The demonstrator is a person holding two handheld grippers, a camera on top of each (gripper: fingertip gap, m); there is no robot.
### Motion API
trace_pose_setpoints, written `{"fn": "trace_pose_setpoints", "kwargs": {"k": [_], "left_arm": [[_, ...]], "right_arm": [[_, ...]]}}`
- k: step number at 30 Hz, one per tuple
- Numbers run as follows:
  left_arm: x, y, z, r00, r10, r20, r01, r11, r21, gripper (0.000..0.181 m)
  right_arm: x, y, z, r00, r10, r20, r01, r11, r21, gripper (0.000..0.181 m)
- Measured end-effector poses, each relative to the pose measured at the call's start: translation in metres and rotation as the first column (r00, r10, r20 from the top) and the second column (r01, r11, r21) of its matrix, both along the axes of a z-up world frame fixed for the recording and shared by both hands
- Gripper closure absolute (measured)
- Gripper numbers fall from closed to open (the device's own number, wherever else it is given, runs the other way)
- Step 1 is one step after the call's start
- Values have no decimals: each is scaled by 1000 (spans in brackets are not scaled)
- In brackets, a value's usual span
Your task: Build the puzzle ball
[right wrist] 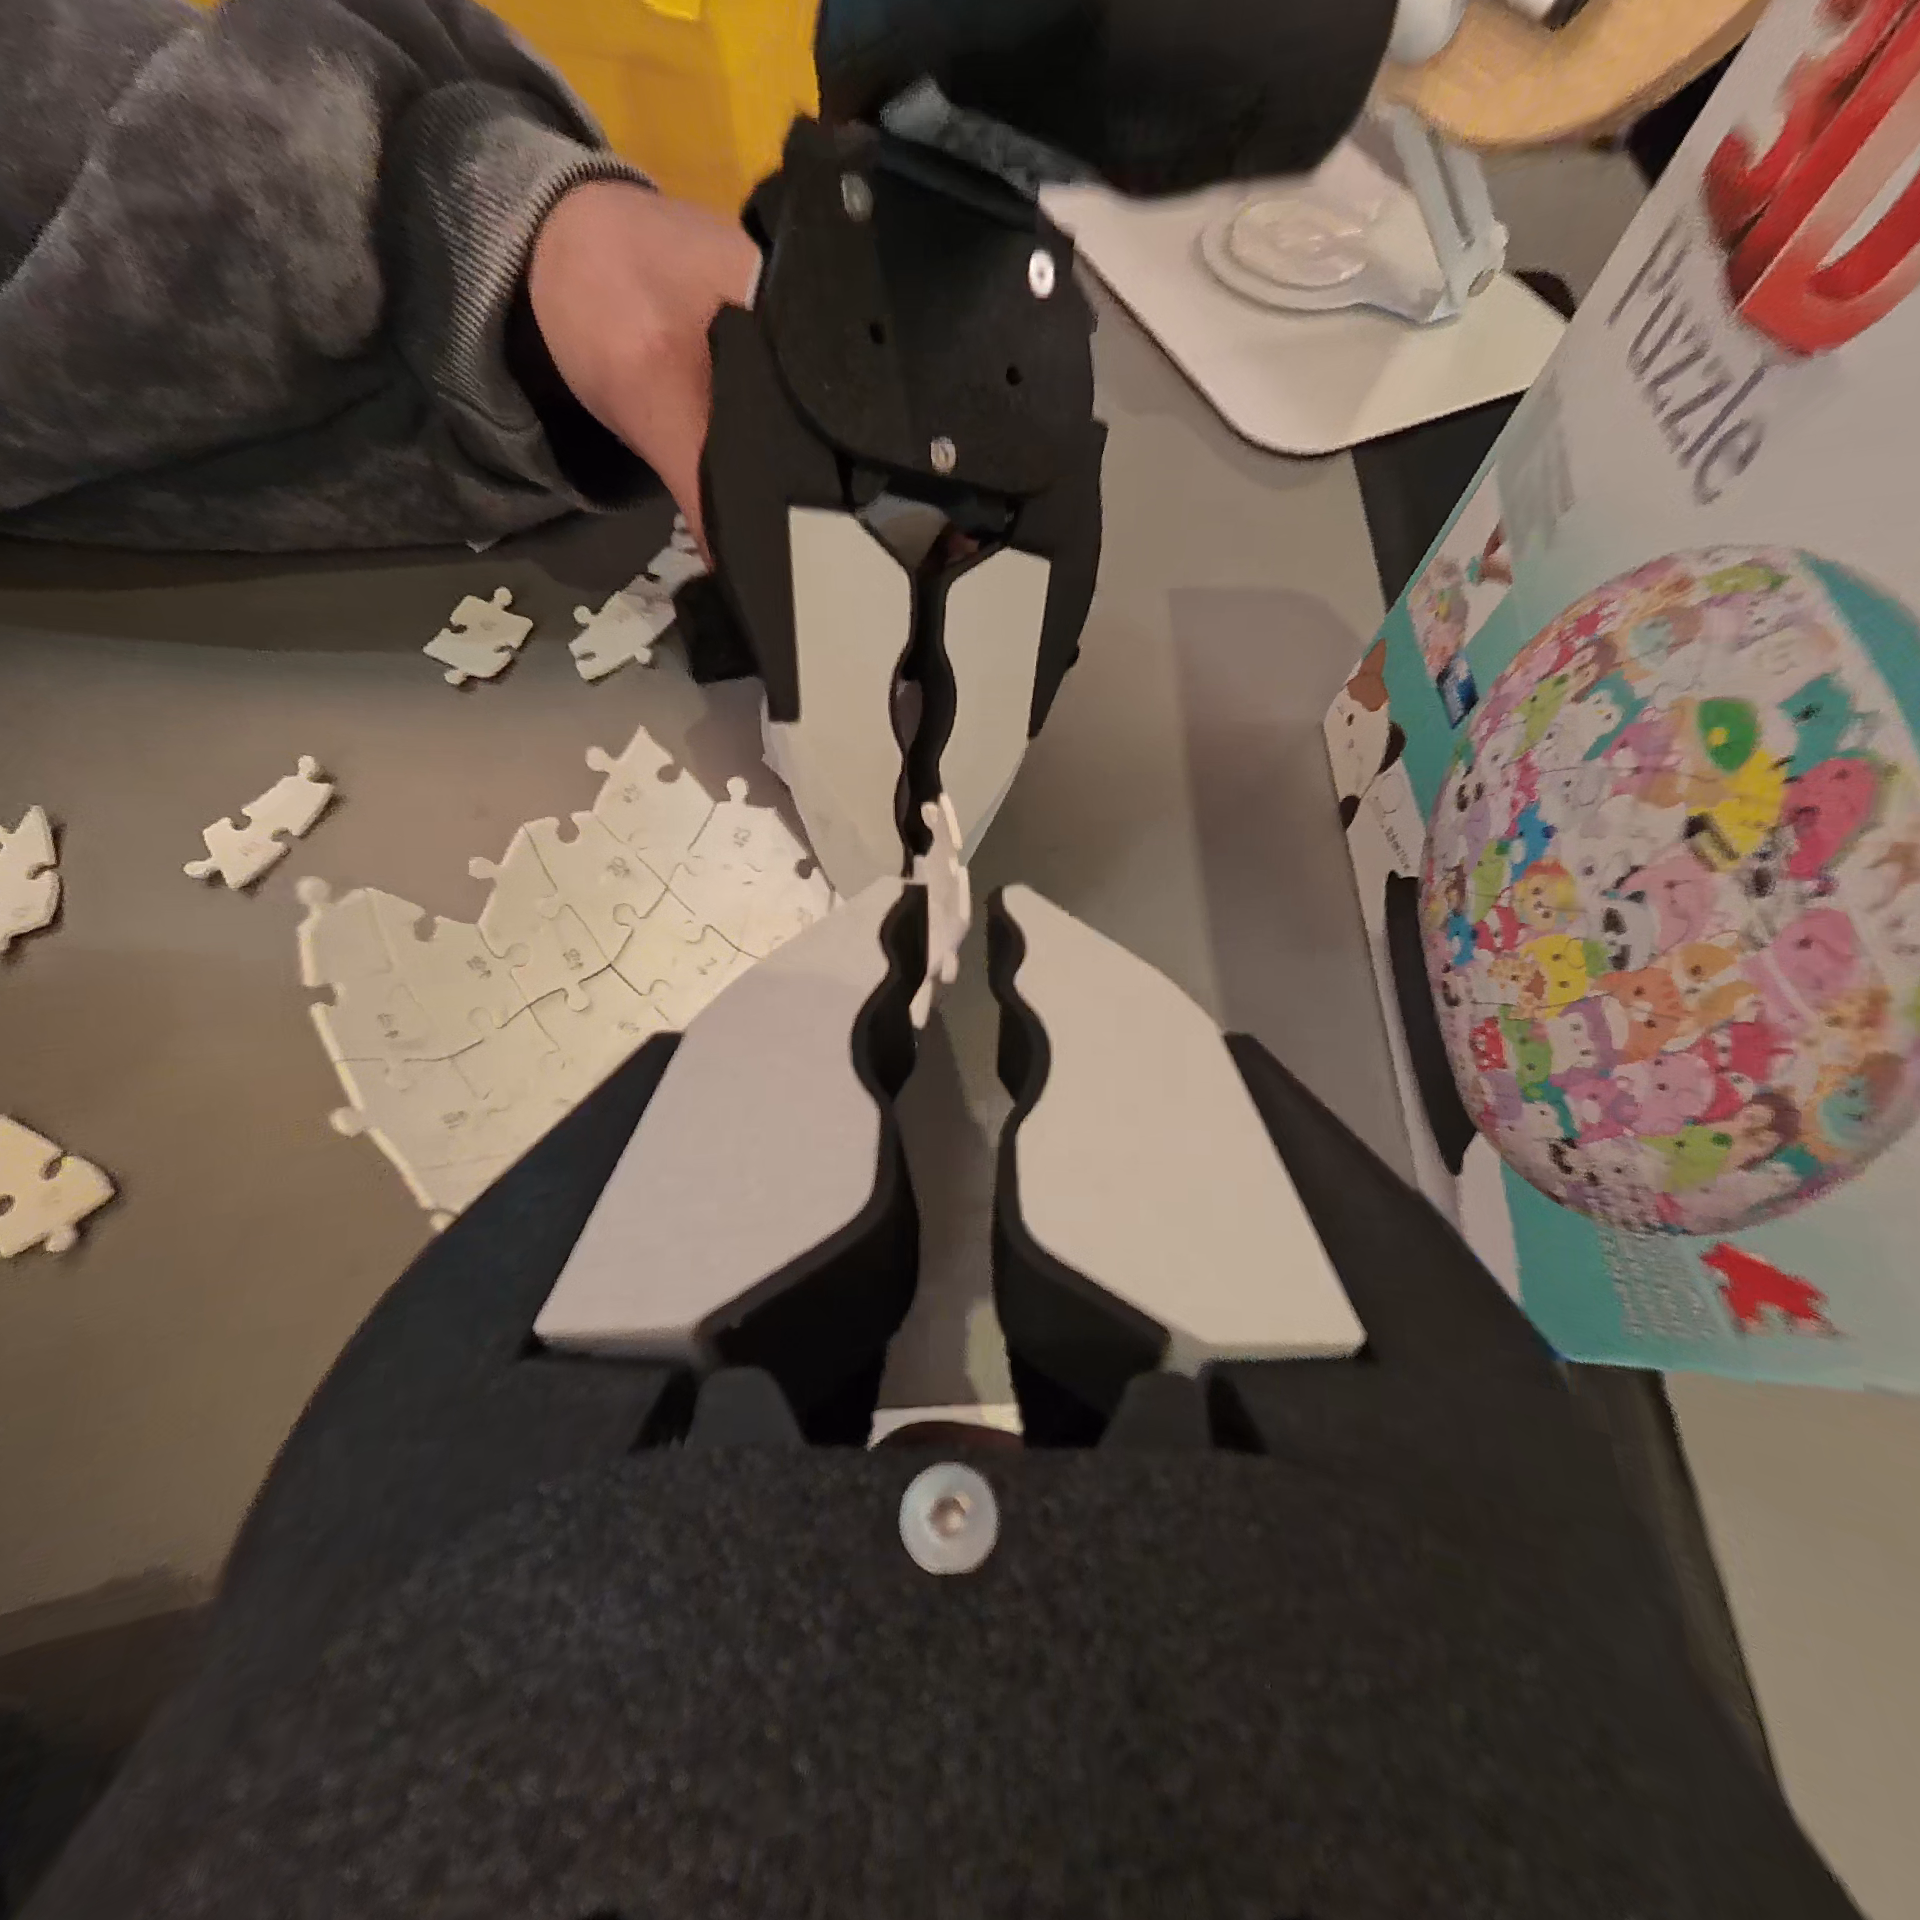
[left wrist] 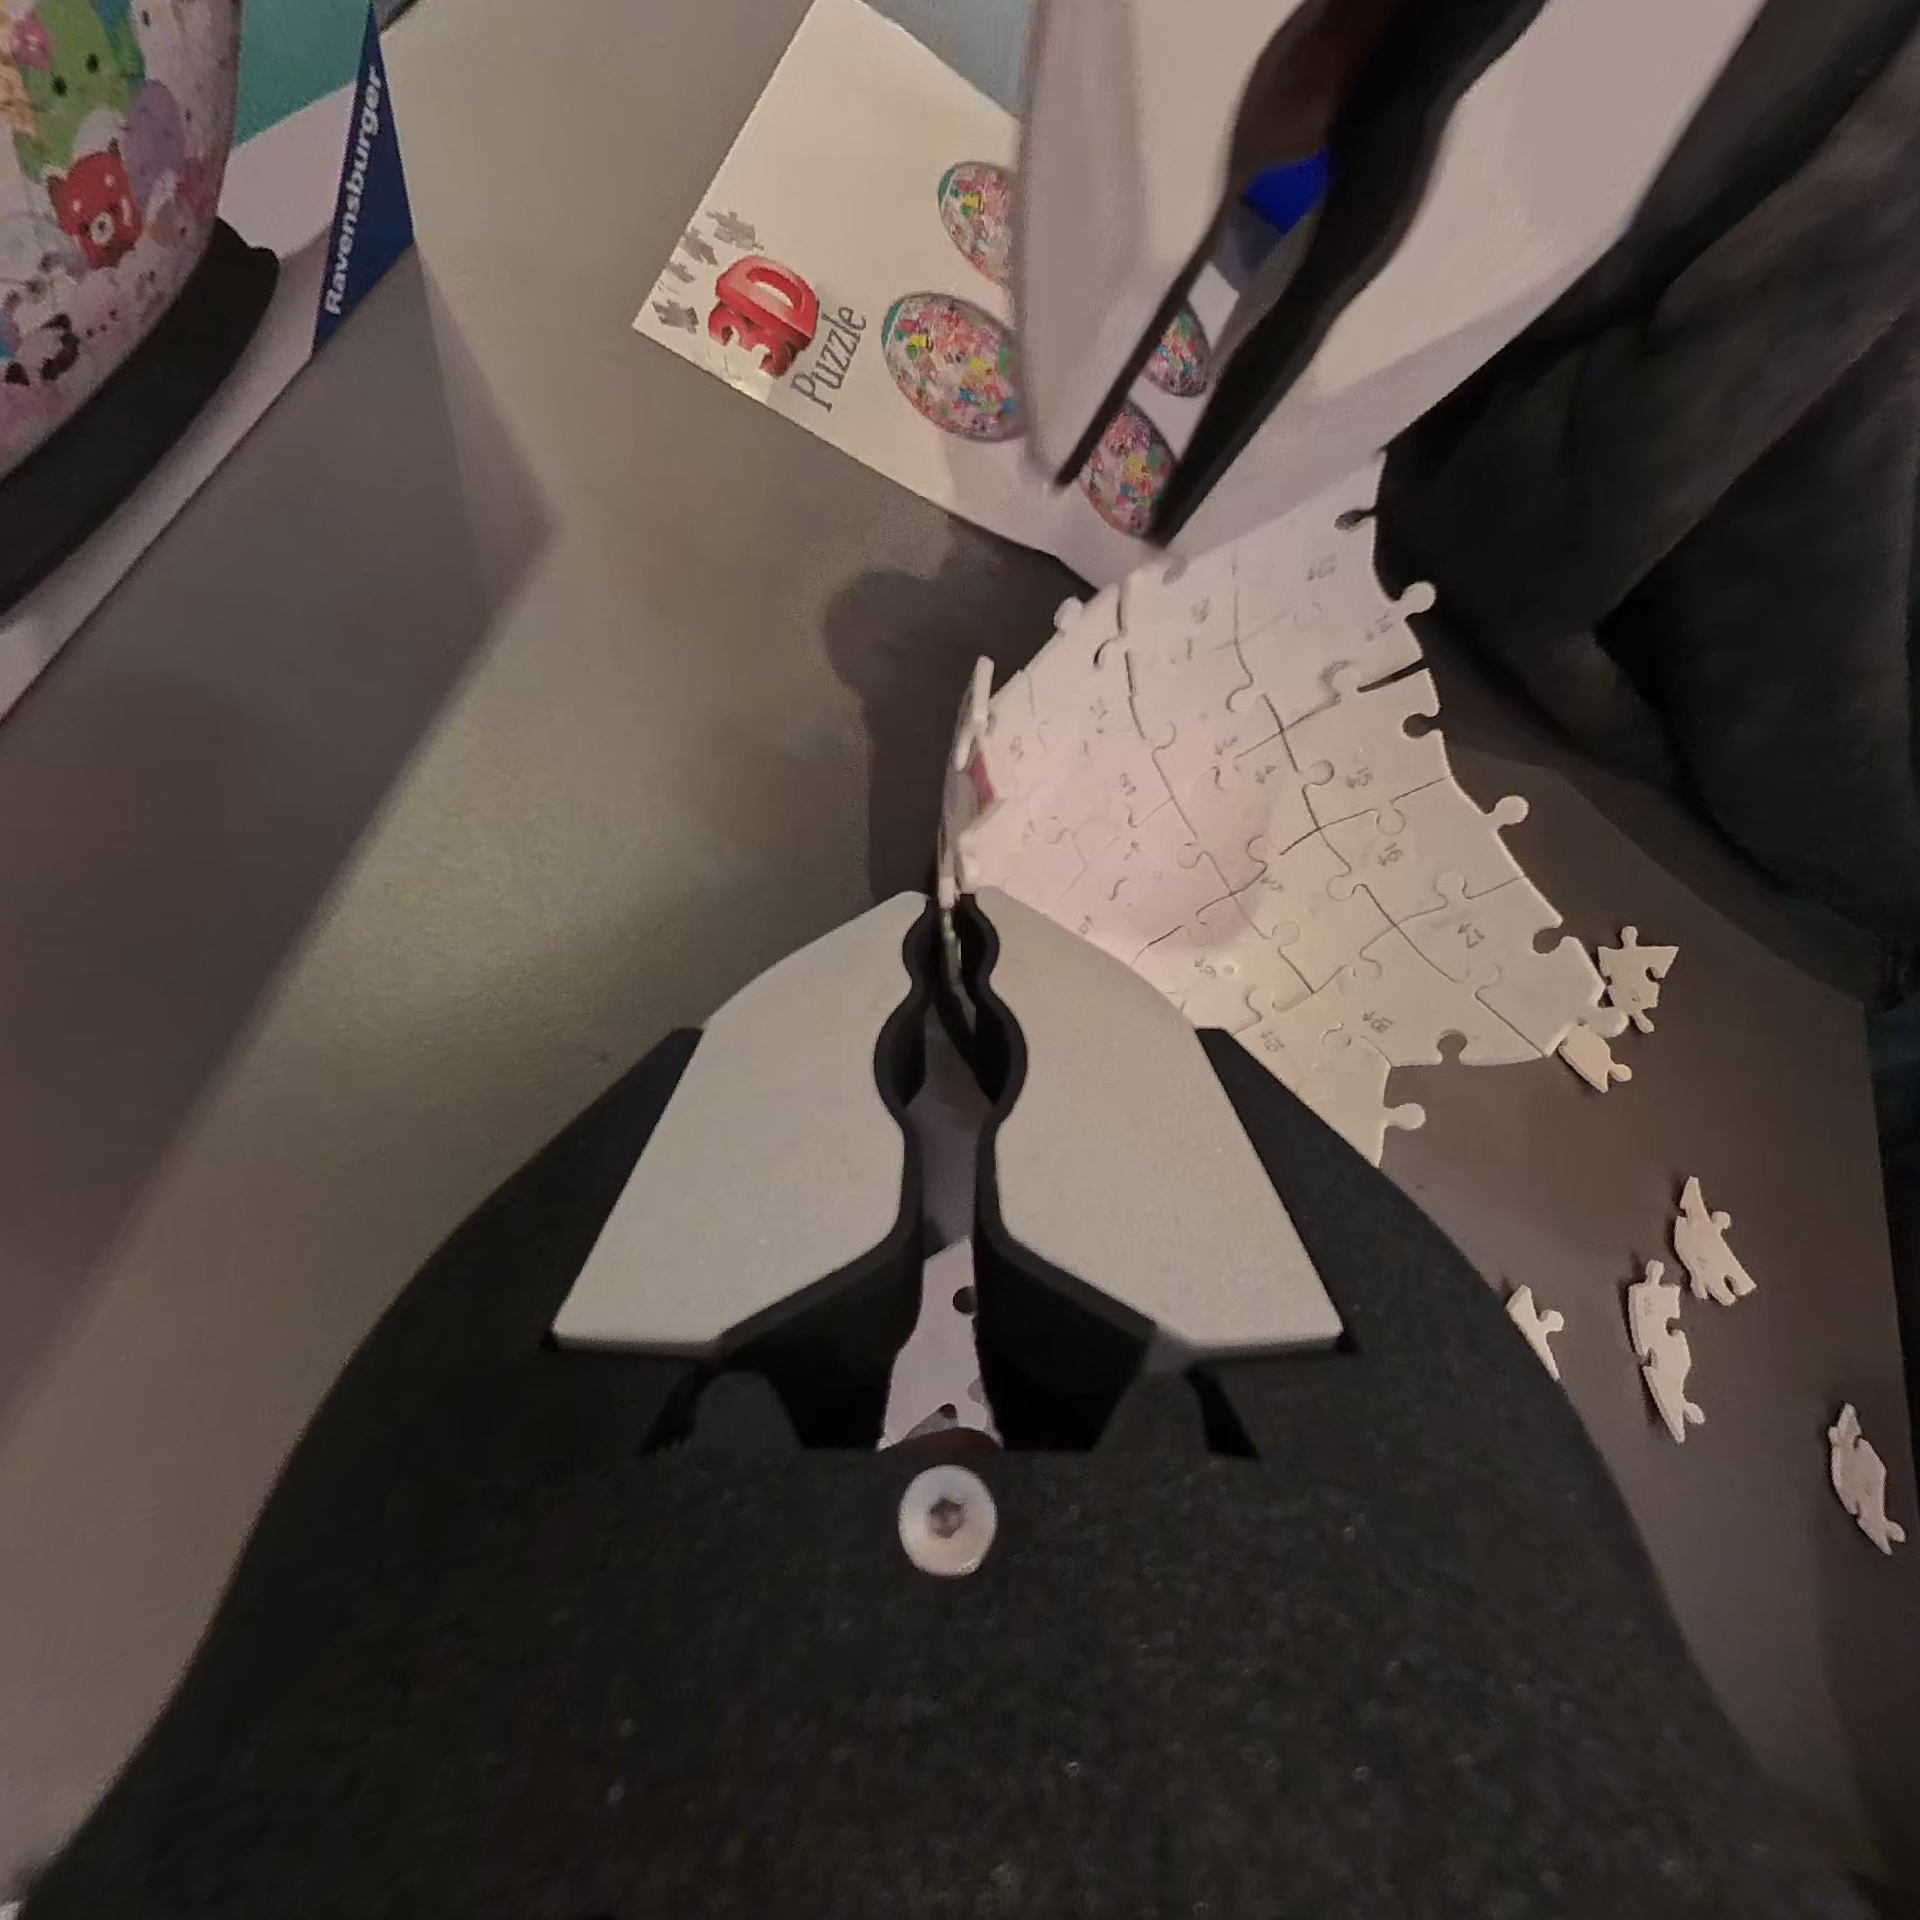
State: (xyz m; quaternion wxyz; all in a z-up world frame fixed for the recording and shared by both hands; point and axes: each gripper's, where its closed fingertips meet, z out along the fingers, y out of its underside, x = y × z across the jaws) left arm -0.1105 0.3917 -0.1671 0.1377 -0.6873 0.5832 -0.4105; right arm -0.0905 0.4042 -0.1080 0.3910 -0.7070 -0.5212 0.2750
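The partly built puzzle ball is a curved white shell [left wrist: 1299, 810] of joined numbered pieces, resting on the grey table. It also shows in the right wrist view [right wrist: 540, 956]. My left gripper [left wrist: 954, 925] is shut on the shell's near rim. In the right wrist view the left gripper [right wrist: 920, 821] faces me, pinching an upright white rim piece [right wrist: 943, 894]. My right gripper [right wrist: 956, 914] is open, and that piece stands between its fingers, close to the left one. In the left wrist view the right gripper [left wrist: 1117, 499] hovers above the shell's far edge, jaws slightly apart.
Several loose white pieces [left wrist: 1662, 1330] lie right of the shell and also show in the right wrist view [right wrist: 260, 821]. The puzzle box [right wrist: 1662, 935] stands at the right, the same box [left wrist: 353, 208] at far left. A printed leaflet [left wrist: 831, 312] lies behind. A grey sleeve [right wrist: 260, 260] rests on the table. My right fingertips sit around 7 cm from my left ones.
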Motion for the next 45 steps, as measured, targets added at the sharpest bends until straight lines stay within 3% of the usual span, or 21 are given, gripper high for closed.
{"fn": "trace_pose_setpoints", "kwargs": {"k": [4,7,9,15,20,24,27,39,45], "left_arm": [[-1,0,0,1000,-2,0,2,1000,-3,179],[-2,1,0,1000,-3,0,3,1000,-9,179],[-3,2,0,1000,0,2,0,1000,-11,179],[-4,3,0,1000,6,0,-6,1000,2,179],[-4,3,0,1000,6,0,-6,1000,7,179],[-4,3,0,1000,5,-2,-5,1000,14,179],[-5,3,0,1000,5,-6,-5,1000,21,179],[-6,3,0,1000,2,-8,-2,1000,23,178],[-7,3,0,1000,2,-8,-2,1000,21,179]], "right_arm": [[4,-16,52,996,-68,49,62,993,105,169],[-6,-55,91,993,-113,37,107,983,151,164],[-13,-88,95,990,-126,61,117,984,137,164],[-20,-168,46,952,-203,230,213,977,-19,157],[-17,-228,-44,905,-284,316,341,930,-140,157],[-21,-232,-73,889,-362,280,417,893,-169,158],[-30,-237,-80,895,-340,288,412,878,-242,161],[-66,-257,-77,927,-281,250,347,896,-278,160],[-37,-240,-66,884,-340,320,404,901,-159,160]]}}
